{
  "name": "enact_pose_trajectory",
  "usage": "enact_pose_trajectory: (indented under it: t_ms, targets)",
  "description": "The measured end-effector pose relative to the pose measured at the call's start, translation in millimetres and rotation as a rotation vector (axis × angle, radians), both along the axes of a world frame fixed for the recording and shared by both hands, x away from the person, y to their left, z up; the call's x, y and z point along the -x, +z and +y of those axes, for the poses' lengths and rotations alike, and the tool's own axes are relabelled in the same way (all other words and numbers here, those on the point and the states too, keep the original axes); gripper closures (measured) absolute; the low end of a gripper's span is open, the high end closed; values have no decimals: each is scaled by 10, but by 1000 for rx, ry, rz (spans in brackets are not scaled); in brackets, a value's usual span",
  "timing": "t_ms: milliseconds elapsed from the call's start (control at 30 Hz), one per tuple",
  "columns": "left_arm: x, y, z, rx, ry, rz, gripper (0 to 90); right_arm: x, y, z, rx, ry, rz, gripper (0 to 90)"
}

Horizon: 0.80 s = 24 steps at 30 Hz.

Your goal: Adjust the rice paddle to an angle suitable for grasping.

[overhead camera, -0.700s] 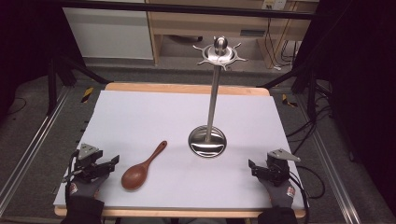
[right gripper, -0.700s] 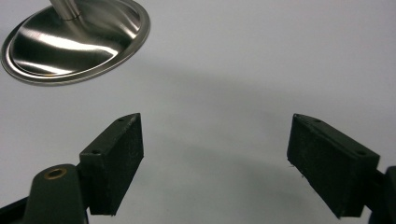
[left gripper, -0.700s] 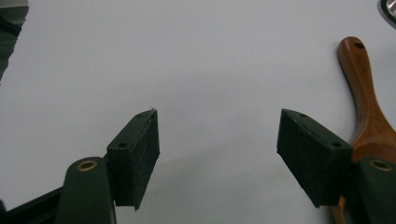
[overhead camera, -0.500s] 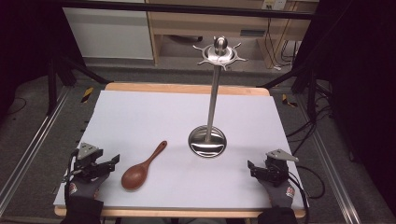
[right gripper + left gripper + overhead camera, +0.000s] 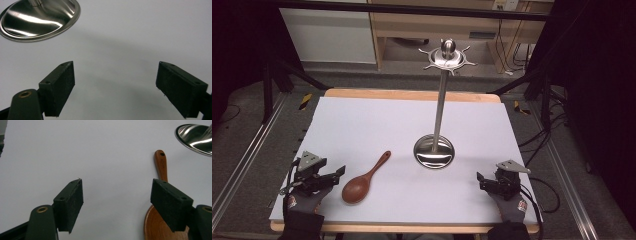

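We find the work at its opening step: nothing is grasped yet. The brown wooden spoon lies flat on the white table sheet, bowl toward the near edge, its handle running toward one o'clock; the handle's end carries a small hanging hole. The tall polished steel utensil stand, with a round base and a ring of hooks on top, rises at about two o'clock from the spoon, near it but apart.

The left gripper rests just at nine o'clock of the spoon bowl, jaws wide apart and gripping nothing; in the left gripper view one pad overlaps the bowl's edge. The right gripper sits at five o'clock of the stand base, jaws equally wide, empty.

We judge the next move calls for the left gripper to shift toward three o'clock, straddle the handle and close, before any lift toward a hook
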State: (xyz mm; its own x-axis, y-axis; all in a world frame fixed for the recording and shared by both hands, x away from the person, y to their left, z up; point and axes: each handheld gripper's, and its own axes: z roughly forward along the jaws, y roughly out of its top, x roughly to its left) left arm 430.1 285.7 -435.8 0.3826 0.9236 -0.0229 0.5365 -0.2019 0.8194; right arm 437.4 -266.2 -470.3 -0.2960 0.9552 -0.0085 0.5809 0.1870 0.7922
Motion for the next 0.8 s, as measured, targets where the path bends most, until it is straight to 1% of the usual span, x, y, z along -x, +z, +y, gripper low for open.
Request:
enact_pose_trajectory:
  t_ms: [67, 100, 133, 200, 267, 400, 433, 500, 533, 733, 800]
  targets:
    - [6, 41, -50, 1, -22, 3, 253, -3, -4, 1, -4, 2, 4, 149]
    - [8, 49, -66, 4, -24, 1, 251, -11, -13, 5, -2, 0, 6, 148]
    - [11, 61, -90, 0, -32, -2, 251, -13, -17, 10, -1, 3, 11, 148]
    - [9, 71, -128, -9, -46, 4, 250, -28, -35, 22, 9, 4, 20, 148]
    - [7, 78, -155, -17, -61, 9, 248, -32, -38, 26, 11, 5, 20, 148]
    - [-8, 86, -202, -20, -76, 16, 248, -29, -26, 16, 6, -3, 17, 143]
    - [-17, 90, -209, -21, -81, 19, 248, -32, -28, 7, 12, 1, 14, 142]
    - [-38, 95, -231, -20, -90, 38, 244, -32, -31, 7, 10, -3, 21, 141]
    - [-38, 95, -231, -20, -90, 38, 239, -32, -31, 7, 10, -3, 21, 141]
    - [-81, 127, -319, -38, -109, 50, 237, -32, -29, 3, 17, -7, 20, 140]
    - [-100, 162, -384, -48, -125, 50, 237, -28, -27, 2, 19, -9, 17, 140]
